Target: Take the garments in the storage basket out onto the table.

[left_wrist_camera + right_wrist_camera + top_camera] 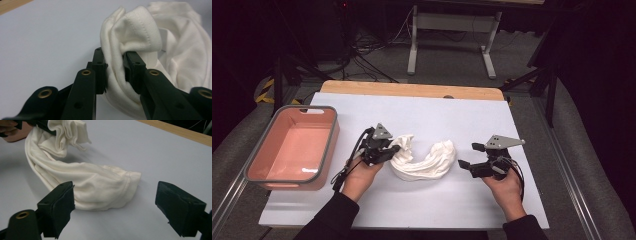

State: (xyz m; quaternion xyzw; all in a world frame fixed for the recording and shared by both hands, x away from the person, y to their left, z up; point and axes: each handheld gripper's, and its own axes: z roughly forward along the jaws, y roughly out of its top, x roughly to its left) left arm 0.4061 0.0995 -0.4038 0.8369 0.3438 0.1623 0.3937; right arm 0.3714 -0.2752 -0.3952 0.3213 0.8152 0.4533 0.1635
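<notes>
A crumpled white knit cloth (pixel 424 161) lies in a curved roll near the middle of the table (pixel 462 115), which is covered by a pale grey sheet. Its near end is bunched into thick folds with a stitched hem showing (pixel 140 32). The left tongs (pixel 388 149) are clamped on that bunched end, with fabric squeezed between both black pads. The right tongs (pixel 468 156) stand wide apart with nothing between them, just beside the cloth's other end (pixel 120 187) and not touching it. A salmon-pink plastic bin with a grey rim (pixel 292 147) sits at the table's left edge, well apart from the cloth. Bare sheet lies open behind the cloth up to the wooden far edge (pixel 412 89), and in front of it between the forearms.
</notes>
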